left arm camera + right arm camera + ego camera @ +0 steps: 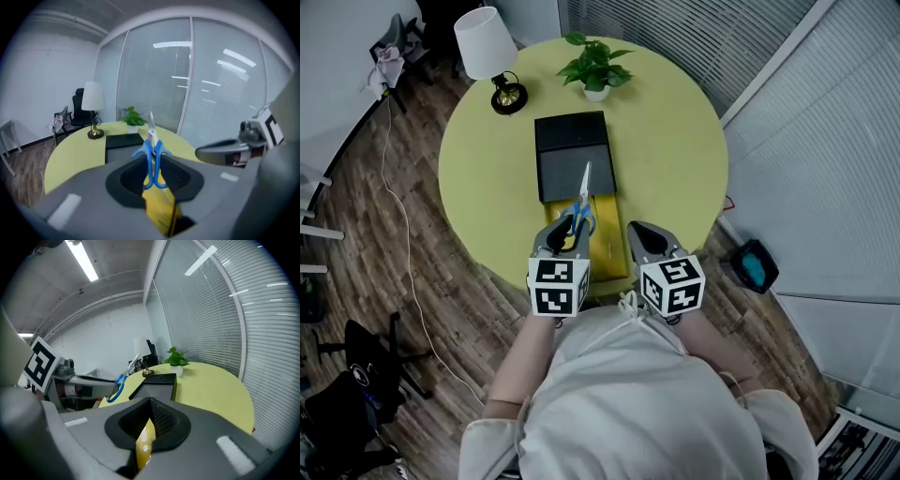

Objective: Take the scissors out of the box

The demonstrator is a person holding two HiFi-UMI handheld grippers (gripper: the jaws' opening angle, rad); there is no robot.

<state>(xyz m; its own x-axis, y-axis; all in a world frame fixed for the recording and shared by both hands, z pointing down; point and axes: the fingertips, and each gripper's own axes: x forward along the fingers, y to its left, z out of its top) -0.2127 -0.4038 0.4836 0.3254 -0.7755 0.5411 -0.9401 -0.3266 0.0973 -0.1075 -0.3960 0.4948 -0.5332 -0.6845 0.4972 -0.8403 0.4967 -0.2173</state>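
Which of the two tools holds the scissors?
The left tool. The blue handles of the scissors sit clamped between its jaws, with the blades pointing away from the person. The right tool grips nothing.

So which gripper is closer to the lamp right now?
Left. The left gripper, clamped on the scissors, hangs over the near edge of the table, across from the lamp. The right gripper is beside it, on the side away from the lamp.
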